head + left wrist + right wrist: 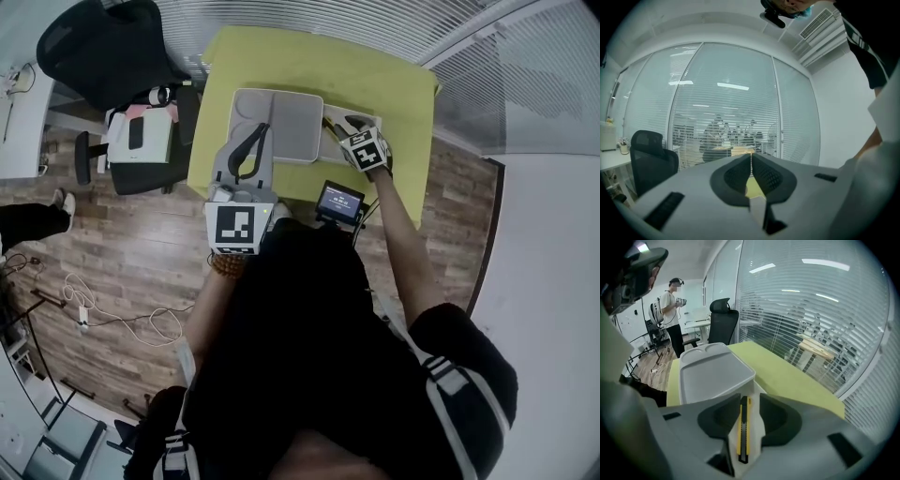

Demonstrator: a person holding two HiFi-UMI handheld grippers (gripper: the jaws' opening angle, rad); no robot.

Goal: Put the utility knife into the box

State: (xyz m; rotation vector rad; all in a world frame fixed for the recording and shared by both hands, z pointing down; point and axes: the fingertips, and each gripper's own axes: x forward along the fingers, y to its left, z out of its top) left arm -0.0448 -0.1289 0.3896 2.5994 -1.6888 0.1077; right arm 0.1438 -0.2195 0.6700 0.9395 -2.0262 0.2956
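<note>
Yellow-green rectangular bench (787, 376): bears one white plastic box (759, 391), its pale grey flat lid (710, 373) lying open alongside, touching.

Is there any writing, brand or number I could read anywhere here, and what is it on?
Nothing here can be read as a word or number.
Screen: a few bright lines of text, too small to read.
Left cube and right cube: black-and-white square patterns, not letters.
Knife: no print visible.

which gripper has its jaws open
The right gripper: its jaws stand apart, with the yellow utility knife lying below between them. The left gripper has its jaws together.
</note>
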